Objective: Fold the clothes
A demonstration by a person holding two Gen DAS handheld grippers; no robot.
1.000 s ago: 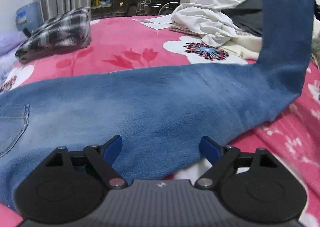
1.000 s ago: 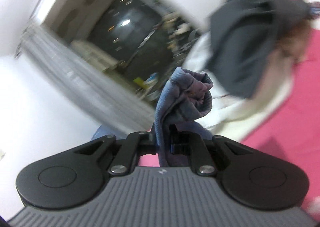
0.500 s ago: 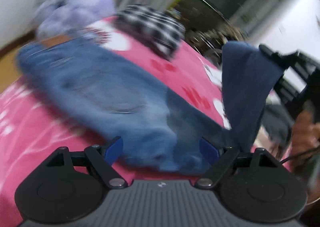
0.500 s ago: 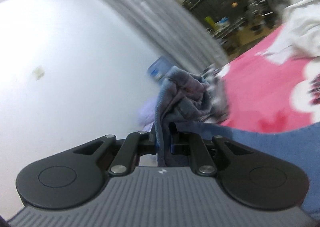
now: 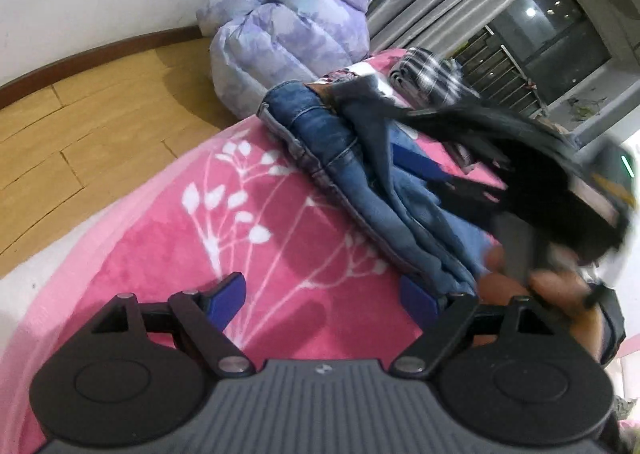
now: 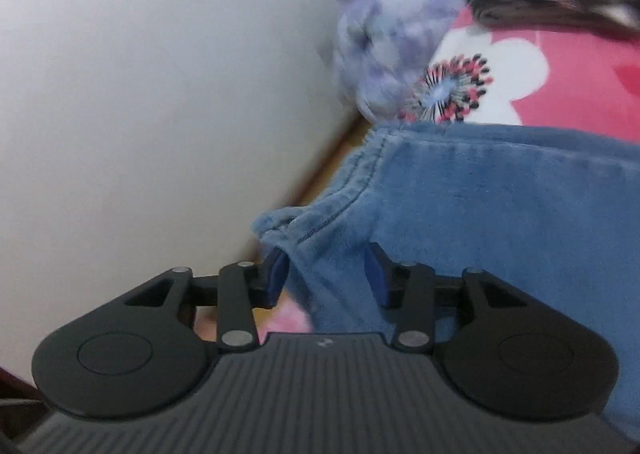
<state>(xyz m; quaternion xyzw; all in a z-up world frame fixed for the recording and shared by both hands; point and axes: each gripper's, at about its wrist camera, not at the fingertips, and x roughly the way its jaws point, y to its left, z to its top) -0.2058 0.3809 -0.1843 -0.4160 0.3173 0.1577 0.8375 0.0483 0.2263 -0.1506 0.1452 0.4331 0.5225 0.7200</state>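
Blue jeans point(image 5: 360, 173) lie folded lengthwise on pink floral bed point(image 5: 160, 246). Right gripper point(image 6: 326, 274) fingers parted around hem; left gripper point(image 5: 324, 294) wide open, empty. Best: align hem with waistband, smooth flat.

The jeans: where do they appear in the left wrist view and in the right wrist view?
Left wrist: jeans folded, running from upper centre to right of centre on the pink blanket.
Right wrist: jeans fill the lower right, hem between the open fingers.
Shared landmark: purple bedding bundle.
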